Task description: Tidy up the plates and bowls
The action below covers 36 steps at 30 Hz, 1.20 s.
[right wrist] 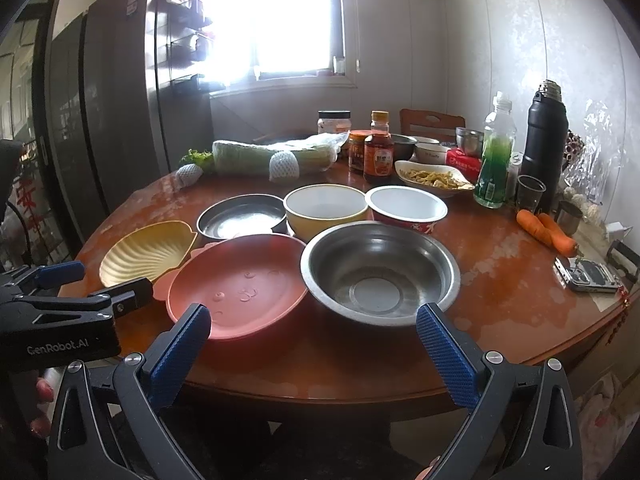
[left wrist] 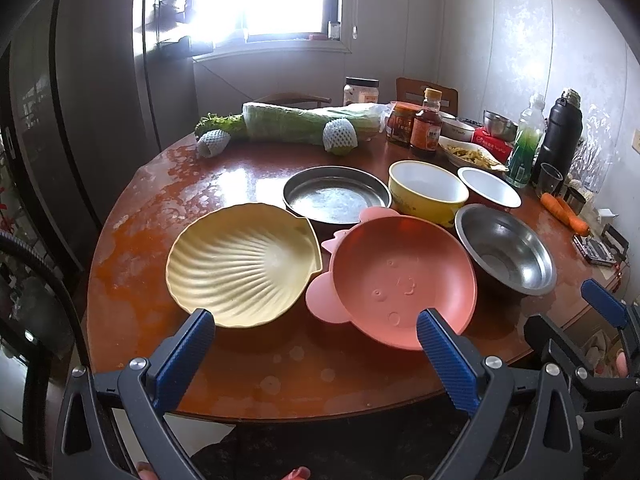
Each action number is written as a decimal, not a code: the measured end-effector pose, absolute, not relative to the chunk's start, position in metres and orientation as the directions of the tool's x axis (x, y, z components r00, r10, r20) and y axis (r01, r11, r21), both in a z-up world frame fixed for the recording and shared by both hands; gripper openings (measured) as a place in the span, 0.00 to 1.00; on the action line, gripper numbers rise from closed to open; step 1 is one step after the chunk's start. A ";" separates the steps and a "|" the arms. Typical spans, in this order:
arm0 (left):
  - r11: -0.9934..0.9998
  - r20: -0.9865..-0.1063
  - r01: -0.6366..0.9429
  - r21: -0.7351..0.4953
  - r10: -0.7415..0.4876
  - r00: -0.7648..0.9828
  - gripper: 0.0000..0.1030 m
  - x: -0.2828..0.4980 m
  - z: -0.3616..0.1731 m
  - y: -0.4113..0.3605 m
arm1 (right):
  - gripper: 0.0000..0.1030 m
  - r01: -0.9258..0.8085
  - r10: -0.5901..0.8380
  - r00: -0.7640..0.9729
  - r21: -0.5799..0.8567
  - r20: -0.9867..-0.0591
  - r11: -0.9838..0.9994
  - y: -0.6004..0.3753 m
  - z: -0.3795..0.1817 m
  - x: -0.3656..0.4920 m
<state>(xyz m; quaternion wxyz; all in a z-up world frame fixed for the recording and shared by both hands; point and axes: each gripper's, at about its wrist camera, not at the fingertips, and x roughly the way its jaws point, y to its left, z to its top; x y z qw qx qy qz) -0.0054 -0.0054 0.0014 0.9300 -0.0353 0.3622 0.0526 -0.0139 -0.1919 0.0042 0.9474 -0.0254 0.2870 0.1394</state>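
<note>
**Both grippers released, dishes all on the table**

Left gripper (left wrist: 316,330): jaws spread wide, holding nothing, hovering at the near table (left wrist: 132,240) edge in front of the shell plate (left wrist: 244,264) and pink bowl (left wrist: 404,276). Right gripper (right wrist: 314,326): also spread wide, nothing held, near edge, facing the pink bowl and the big steel bowl (right wrist: 380,272).

Dish layout, left to right:
- shell plate, pale yellow, near-left, just beside the pink bowl
- steel plate (left wrist: 336,194), flat and round, behind those two
- pink bowl, eared, centre-near; its rim appears to ride on the steel plate and the big steel bowl, so it sits tilted
- yellow bowl (left wrist: 428,192), white inside, right of the steel plate
- big steel bowl, near-right
- white-lined bowl (right wrist: 406,208), red outside, just beside the yellow bowl

Far side: wrapped cabbage (left wrist: 308,124), sauce bottle (left wrist: 428,124), black flask (left wrist: 560,136). Carrots (right wrist: 546,232) on the right.
</note>
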 end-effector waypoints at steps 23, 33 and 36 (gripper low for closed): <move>0.993 -0.679 -0.118 -0.026 0.069 0.731 0.99 -0.005 0.002 -0.006 | 1.00 -0.284 0.251 0.800 0.023 -0.545 0.958 -0.192 0.005 -0.014; 0.993 -0.679 -0.115 -0.027 0.066 0.731 0.99 -0.005 0.002 -0.006 | 1.00 -0.281 0.247 0.800 0.023 -0.547 0.959 -0.191 0.004 -0.014; 0.993 -0.680 -0.110 -0.033 0.059 0.731 0.99 -0.006 0.002 -0.006 | 1.00 -0.284 0.249 0.800 0.022 -0.547 0.959 -0.189 0.004 -0.014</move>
